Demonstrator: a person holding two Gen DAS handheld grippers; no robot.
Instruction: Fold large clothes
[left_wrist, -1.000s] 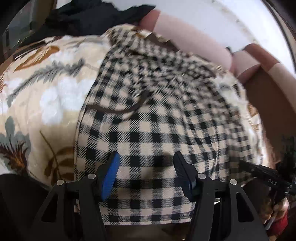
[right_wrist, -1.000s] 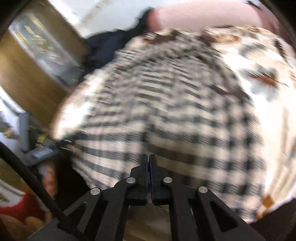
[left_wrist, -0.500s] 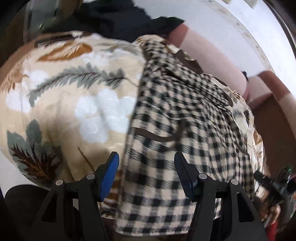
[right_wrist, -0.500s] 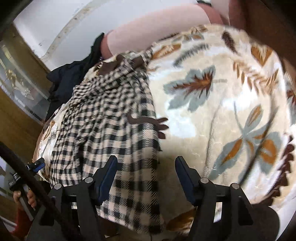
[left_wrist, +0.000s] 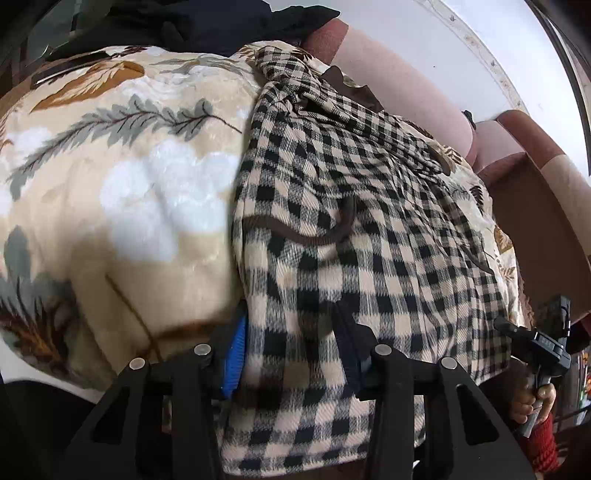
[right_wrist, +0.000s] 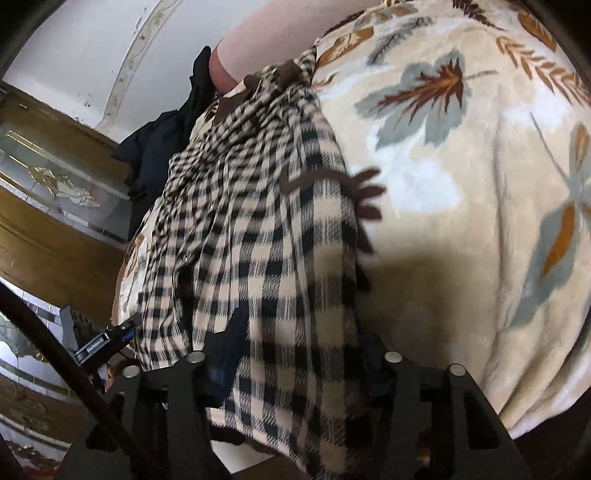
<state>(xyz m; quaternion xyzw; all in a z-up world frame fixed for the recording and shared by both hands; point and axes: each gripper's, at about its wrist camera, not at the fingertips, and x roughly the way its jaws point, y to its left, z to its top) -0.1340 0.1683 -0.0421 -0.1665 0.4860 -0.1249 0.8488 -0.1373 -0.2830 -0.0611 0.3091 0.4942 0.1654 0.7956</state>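
Note:
A black-and-cream checked garment (left_wrist: 351, 229) with brown trim lies in a long strip on a leaf-patterned blanket (left_wrist: 122, 184). It also shows in the right wrist view (right_wrist: 258, 240). My left gripper (left_wrist: 291, 354) is open, its fingers straddling the garment's near left corner at the blanket's front edge. My right gripper (right_wrist: 295, 354) is open, its fingers straddling the garment's near right corner; cloth hides both fingertips. The right gripper also shows at the right edge of the left wrist view (left_wrist: 535, 343).
The leaf blanket (right_wrist: 461, 184) covers a sofa with pink and brown cushions (left_wrist: 406, 85). A pile of dark clothes (left_wrist: 207, 26) lies at the far end. A wooden cabinet with glass panels (right_wrist: 48, 206) stands at the left.
The right gripper opened, having been shut a second ago. Both grippers moved forward to the garment's near edge, and the cloth now lies between each pair of fingers.

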